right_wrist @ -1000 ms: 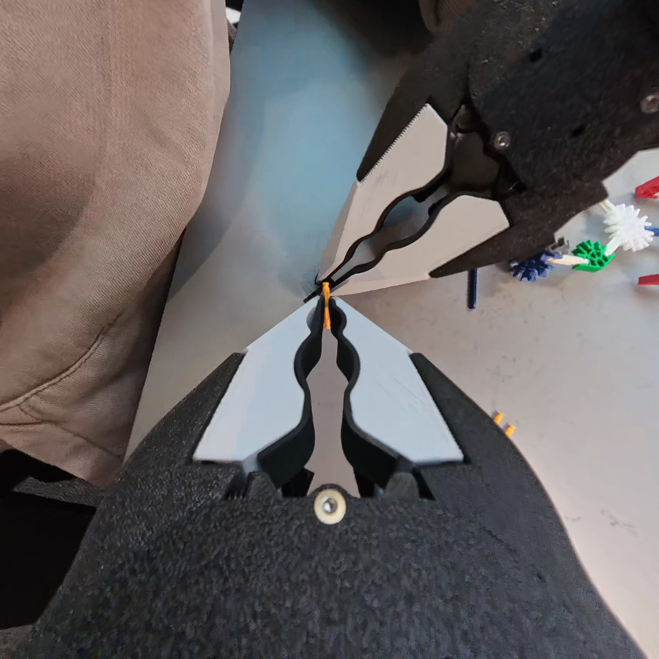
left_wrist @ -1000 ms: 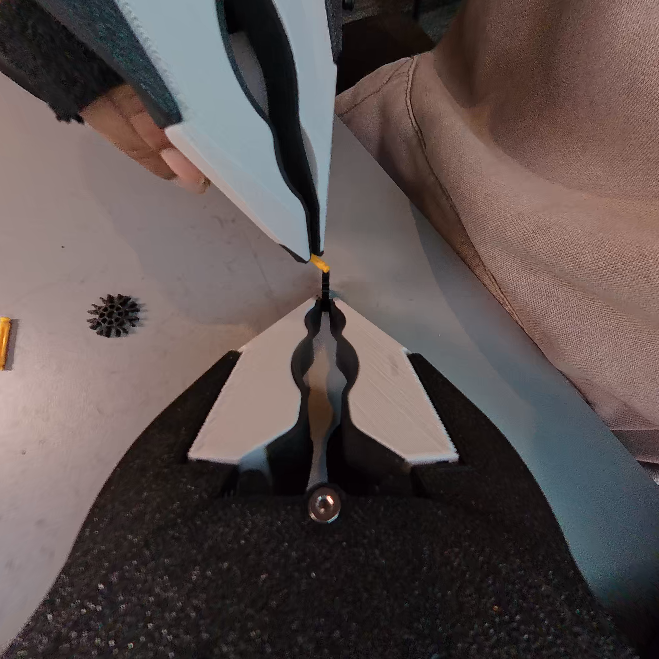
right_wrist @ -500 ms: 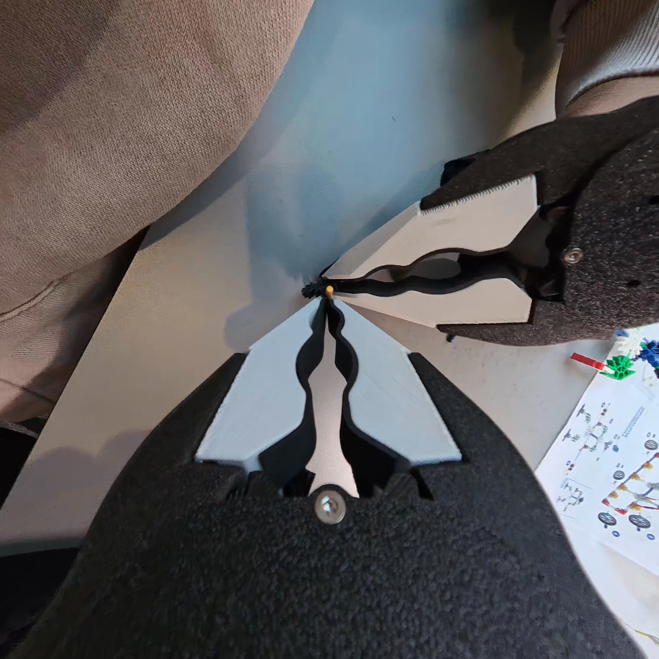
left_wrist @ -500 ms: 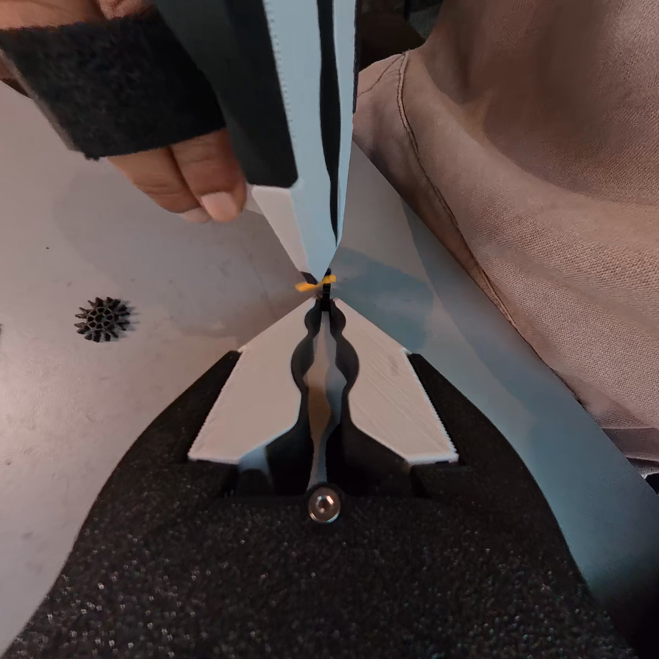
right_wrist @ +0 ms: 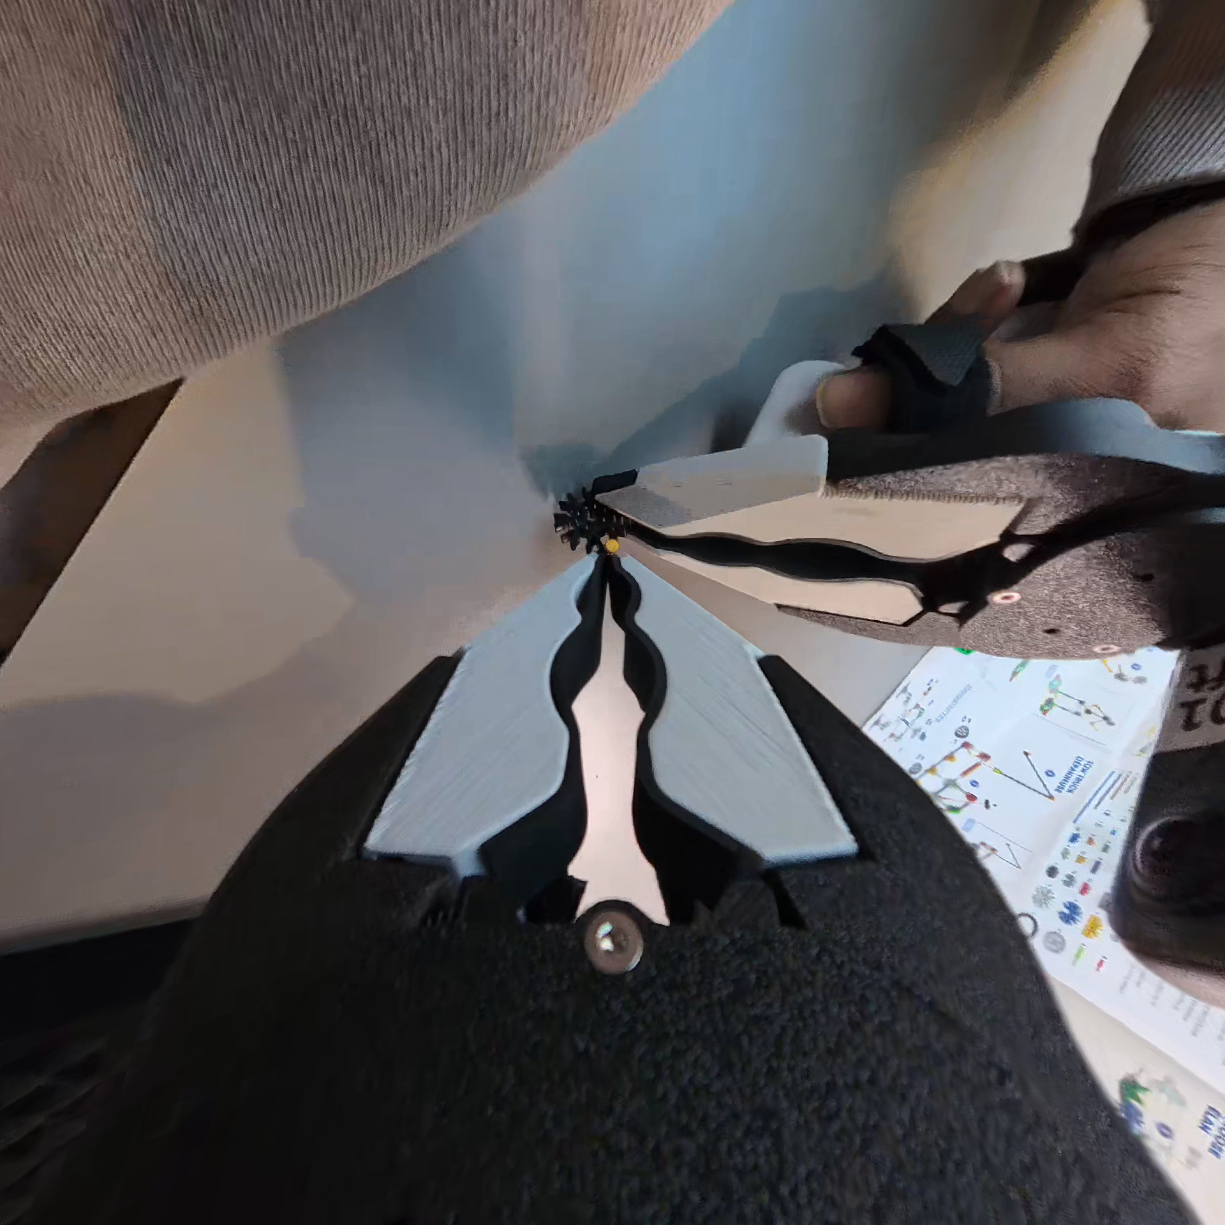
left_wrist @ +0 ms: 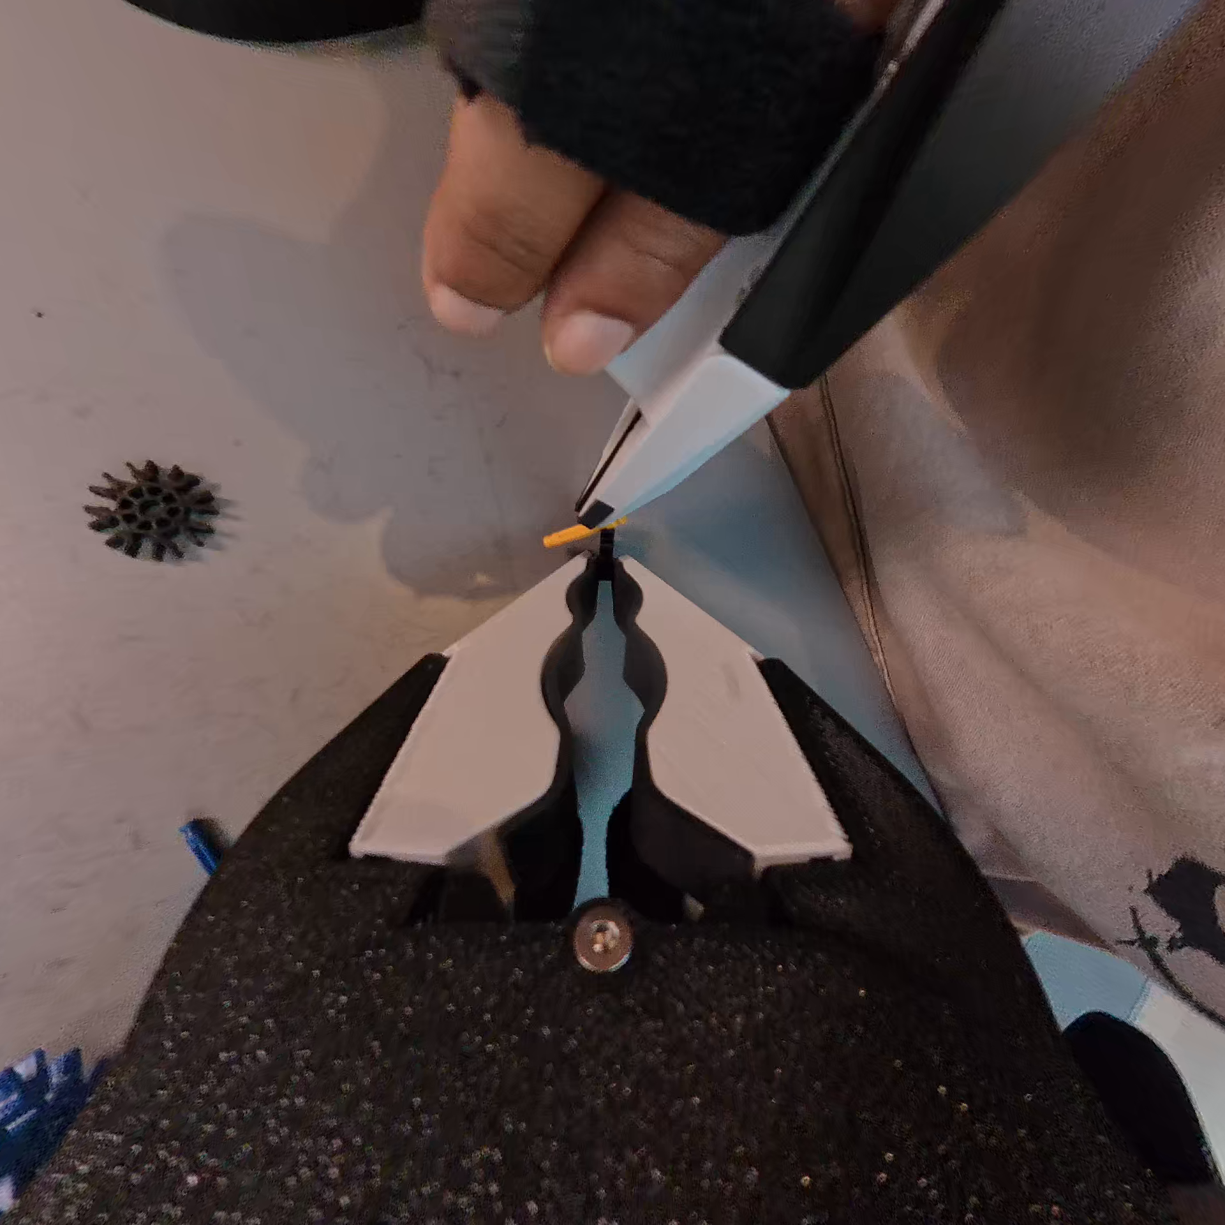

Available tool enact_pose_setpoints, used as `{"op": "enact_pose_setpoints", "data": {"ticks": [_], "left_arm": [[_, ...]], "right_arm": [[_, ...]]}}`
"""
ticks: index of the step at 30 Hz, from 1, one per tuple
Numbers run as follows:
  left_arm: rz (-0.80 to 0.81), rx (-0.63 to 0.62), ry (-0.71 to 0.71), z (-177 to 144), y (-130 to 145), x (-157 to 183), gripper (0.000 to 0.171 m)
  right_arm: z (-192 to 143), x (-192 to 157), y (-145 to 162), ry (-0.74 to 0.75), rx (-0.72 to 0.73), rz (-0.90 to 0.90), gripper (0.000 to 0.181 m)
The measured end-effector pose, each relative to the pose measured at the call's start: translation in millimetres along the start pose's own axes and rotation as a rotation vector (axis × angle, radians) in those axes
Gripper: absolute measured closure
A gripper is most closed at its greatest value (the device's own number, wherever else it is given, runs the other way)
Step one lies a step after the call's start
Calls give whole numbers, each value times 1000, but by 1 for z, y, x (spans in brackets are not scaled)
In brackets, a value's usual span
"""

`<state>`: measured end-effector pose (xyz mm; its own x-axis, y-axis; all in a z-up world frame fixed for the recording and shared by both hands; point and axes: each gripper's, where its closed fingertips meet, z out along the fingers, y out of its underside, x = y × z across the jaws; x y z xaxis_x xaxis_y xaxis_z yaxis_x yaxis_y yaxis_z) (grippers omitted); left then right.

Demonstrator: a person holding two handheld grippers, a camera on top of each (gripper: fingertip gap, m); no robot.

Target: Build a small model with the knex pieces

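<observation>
My left gripper (left_wrist: 604,563) is shut on a small black snowflake-shaped connector (left_wrist: 604,547), seen edge-on at its tips. My right gripper (left_wrist: 600,514) comes in from the upper right, shut on a short yellow rod (left_wrist: 569,534) that meets the connector. In the right wrist view my right gripper (right_wrist: 606,562) holds the yellow rod (right_wrist: 611,545) end-on. There the left gripper (right_wrist: 600,510) reaches in from the right with the black connector (right_wrist: 582,524). Both are held above the table near its edge.
A second black snowflake connector (left_wrist: 152,509) lies on the table (left_wrist: 199,298) to the left. Blue pieces (left_wrist: 199,845) lie at the lower left. A printed picture sheet (right_wrist: 994,795) lies at the right. A person's beige clothing (left_wrist: 1027,530) is close beyond the table edge. The grippers are tip to tip, or close to it.
The right gripper has swung from upper left to upper right in the left wrist view. The yellow rod now lies sideways against the black connector. Both grippers stay shut.
</observation>
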<state>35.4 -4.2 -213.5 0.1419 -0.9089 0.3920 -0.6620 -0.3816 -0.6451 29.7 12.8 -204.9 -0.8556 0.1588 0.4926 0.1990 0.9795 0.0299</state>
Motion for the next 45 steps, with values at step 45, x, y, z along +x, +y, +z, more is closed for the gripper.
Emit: {"op": "enact_pose_setpoints", "data": {"ticks": [45], "left_arm": [[-14, 24, -345, 10, -20, -14, 171]], "right_arm": [[-8, -12, 19, 36, -393, -262, 181]]}}
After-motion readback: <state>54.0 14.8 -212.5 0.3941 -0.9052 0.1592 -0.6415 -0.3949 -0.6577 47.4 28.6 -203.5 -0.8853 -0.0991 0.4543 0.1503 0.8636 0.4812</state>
